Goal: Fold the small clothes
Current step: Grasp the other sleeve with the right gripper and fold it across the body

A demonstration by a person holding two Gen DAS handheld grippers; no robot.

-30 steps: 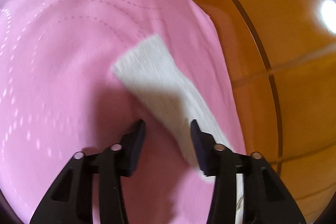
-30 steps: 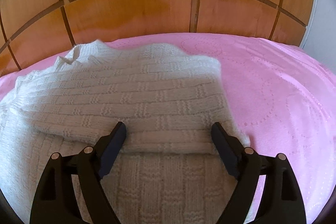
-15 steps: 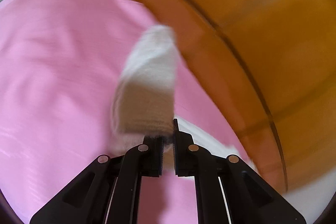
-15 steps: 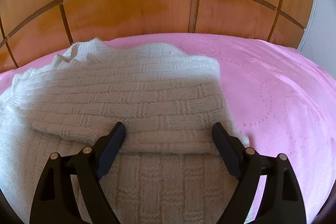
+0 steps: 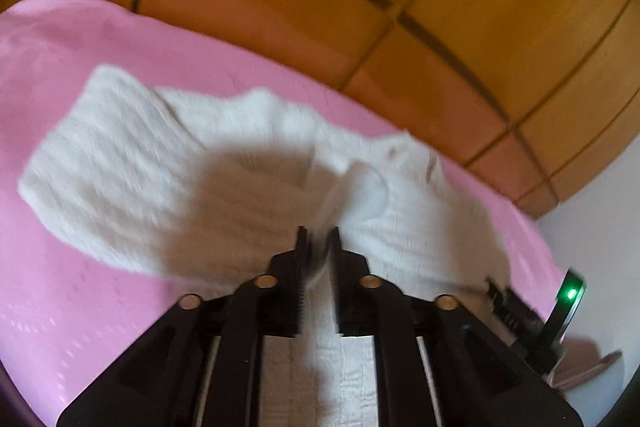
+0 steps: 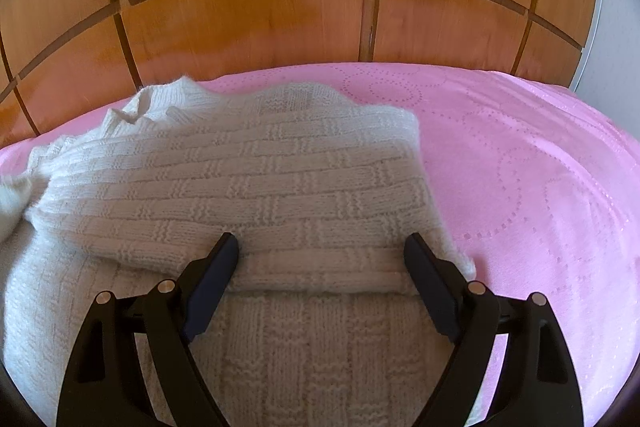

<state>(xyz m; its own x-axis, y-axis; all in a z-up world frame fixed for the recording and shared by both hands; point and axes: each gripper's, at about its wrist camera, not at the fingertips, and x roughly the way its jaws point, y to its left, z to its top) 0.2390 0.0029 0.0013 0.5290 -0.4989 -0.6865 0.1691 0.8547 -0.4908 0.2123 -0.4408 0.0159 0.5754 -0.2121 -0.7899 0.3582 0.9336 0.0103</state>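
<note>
A white knitted sweater [image 6: 240, 179] lies on the pink bed cover [image 6: 520, 167], with one sleeve folded across its body. My right gripper [image 6: 322, 243] stands open just over that folded sleeve's end, one finger on either side of it. In the blurred left wrist view the sweater [image 5: 140, 167] spreads across the cover. My left gripper [image 5: 318, 231] has its jaws close together and opening, and a strip of the white sleeve still fills the narrow gap between them.
Orange-brown wooden panels [image 6: 280, 7] rise right behind the bed. A white wall [image 5: 592, 227] shows at the right. A black device with a green light [image 5: 572, 293] sits at the left wrist view's right edge. Bare pink cover [image 5: 60, 307] lies left of the sweater.
My left gripper shut on the white sleeve, lifted it and swung it across over the sweater while rolling; its jaws now stand slightly wider. The right gripper has not moved.
</note>
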